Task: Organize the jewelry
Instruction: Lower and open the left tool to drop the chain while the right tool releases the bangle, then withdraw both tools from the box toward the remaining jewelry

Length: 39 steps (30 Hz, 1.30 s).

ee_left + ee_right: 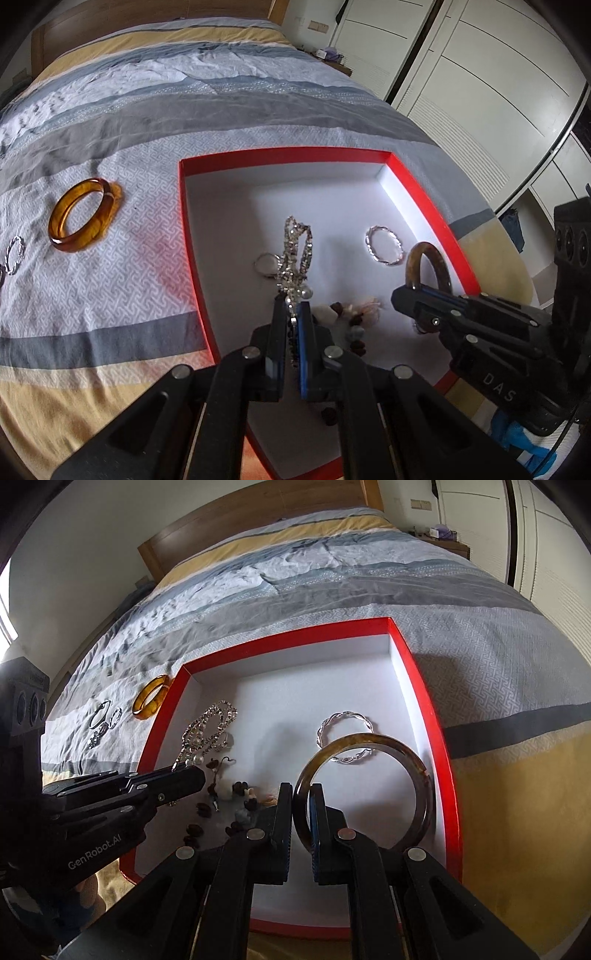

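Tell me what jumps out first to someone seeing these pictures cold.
The red-rimmed box open on the striped bed grabs the eye. Over its white floor, the right gripper clamps a dark brown bangle upright, while the left gripper pinches a sparkly chain necklace. An amber bangle lies on the bedspread left of the box.

Right gripper reads "DAS"; left gripper "GenRobot.AI".

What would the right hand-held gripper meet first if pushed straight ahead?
Probably the twisted silver bangle on the box floor, met by the brown bangle that the right hand-held gripper holds; depth is unclear.
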Available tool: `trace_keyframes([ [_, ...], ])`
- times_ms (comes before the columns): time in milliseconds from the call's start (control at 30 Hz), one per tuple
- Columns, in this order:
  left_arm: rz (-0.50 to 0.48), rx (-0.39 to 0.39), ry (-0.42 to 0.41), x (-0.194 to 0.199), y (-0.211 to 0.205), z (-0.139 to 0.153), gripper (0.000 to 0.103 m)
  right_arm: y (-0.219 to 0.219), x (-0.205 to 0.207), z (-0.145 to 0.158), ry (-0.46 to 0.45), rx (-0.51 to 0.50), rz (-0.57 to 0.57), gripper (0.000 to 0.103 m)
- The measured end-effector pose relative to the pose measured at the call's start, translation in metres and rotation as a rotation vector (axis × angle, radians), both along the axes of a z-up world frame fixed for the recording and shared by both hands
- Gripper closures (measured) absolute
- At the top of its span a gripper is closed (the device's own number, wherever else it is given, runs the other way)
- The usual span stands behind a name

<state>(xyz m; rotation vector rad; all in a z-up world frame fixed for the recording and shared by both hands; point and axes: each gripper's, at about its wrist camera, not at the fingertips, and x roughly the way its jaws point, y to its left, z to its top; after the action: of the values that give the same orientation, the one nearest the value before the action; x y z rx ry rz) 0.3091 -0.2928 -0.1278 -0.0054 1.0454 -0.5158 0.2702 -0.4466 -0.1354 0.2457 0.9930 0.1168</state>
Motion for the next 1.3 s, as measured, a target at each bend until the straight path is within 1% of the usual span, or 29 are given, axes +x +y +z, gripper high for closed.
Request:
trace_keyframes([
  [167,0.013,-0.008,-0.003,0.004,0.001,-0.002,0.098,0.005,0.009,-0.007,0.017,-0.011,0.018,0.093],
  [467,0.018,0.022,0.005,0.009,-0.002,-0.006,0.097,0.007,0.016,-0.008,0.021,-0.012,0.019,0.092],
  [500,0.016,0.026,0.009,0.010,-0.003,-0.006,0.097,0.007,0.016,-0.008,0.022,-0.013,0.016,0.091],
  [567,0.017,0.026,0.018,0.011,-0.002,-0.005,0.097,0.005,0.014,-0.007,0.026,-0.010,0.009,0.084],
  [633,0.011,0.039,0.018,0.012,-0.005,-0.005,0.097,0.004,0.010,-0.006,0.030,-0.010,0.006,0.073],
  [733,0.013,0.035,0.015,0.011,-0.002,-0.002,0.096,0.003,0.002,-0.003,0.035,-0.008,-0.001,0.072],
  [800,0.012,0.016,0.022,0.009,0.001,0.001,0.095,0.003,-0.005,0.003,0.027,-0.007,-0.003,0.072],
  [833,0.014,0.015,0.021,0.008,0.001,0.004,0.092,0.003,-0.010,0.008,0.020,-0.006,-0.006,0.072],
  [867,0.014,0.014,0.015,0.006,0.002,0.007,0.087,0.003,-0.014,0.012,0.012,-0.005,-0.010,0.072],
  [967,0.004,-0.004,-0.006,-0.005,0.005,0.021,0.080,0.004,-0.026,0.029,-0.016,-0.005,-0.021,0.072],
  [1100,0.000,-0.011,-0.039,-0.023,0.010,0.046,0.076,0.011,-0.042,0.053,-0.049,-0.015,-0.023,0.071],
  [1267,0.035,-0.017,-0.056,-0.046,0.032,0.071,0.075,0.025,-0.067,0.081,-0.086,-0.041,-0.017,0.069],
  [1300,0.046,-0.020,-0.058,-0.050,0.038,0.076,0.075,0.029,-0.072,0.086,-0.092,-0.050,-0.015,0.067],
])
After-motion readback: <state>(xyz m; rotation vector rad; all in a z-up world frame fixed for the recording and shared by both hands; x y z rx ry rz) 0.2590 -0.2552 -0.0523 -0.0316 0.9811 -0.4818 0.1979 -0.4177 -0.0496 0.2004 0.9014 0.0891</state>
